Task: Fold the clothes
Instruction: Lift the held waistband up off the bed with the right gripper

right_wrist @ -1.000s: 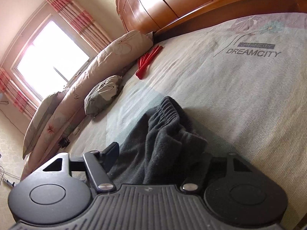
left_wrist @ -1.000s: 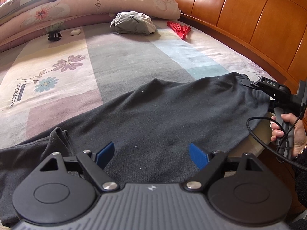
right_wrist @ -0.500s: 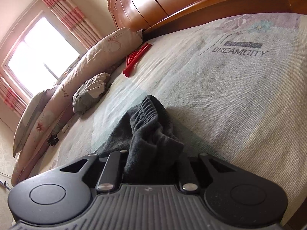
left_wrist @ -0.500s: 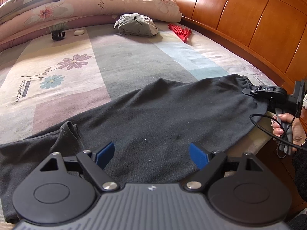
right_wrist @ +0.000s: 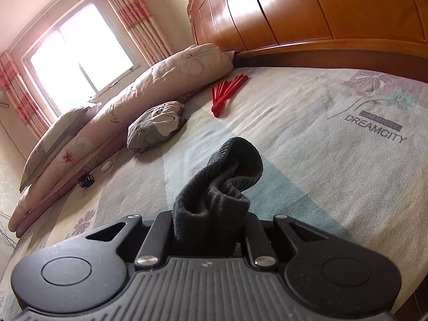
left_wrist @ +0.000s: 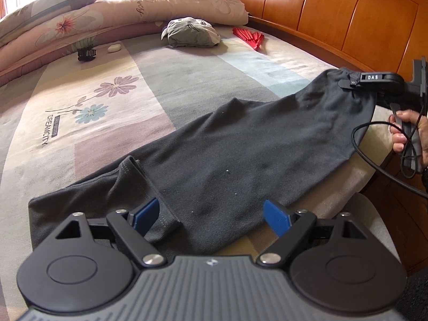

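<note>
Dark grey trousers (left_wrist: 240, 147) are lying spread across a patterned bed sheet (left_wrist: 112, 123), running from the near left corner up toward the right edge of the bed. The right gripper (left_wrist: 350, 83), held by a hand (left_wrist: 409, 133), is pinching the gathered waistband and lifting that end clear of the sheet; its jaws have just been closing on the cloth. From its own camera, a bunched fold of trousers (right_wrist: 219, 187) is sticking up between the closed fingers. The left gripper (left_wrist: 211, 214) is hovering over the leg end with its blue pads (left_wrist: 145, 214) standing wide apart, gripping nothing. Farther up the bed are lying a small grey cushion (left_wrist: 191, 33), a red fan (left_wrist: 250, 37), a black hair clip (left_wrist: 86, 53) and long floral pillows (left_wrist: 128, 13), all well apart from the trousers. A wooden headboard (left_wrist: 334, 18) is lining the right side
</note>
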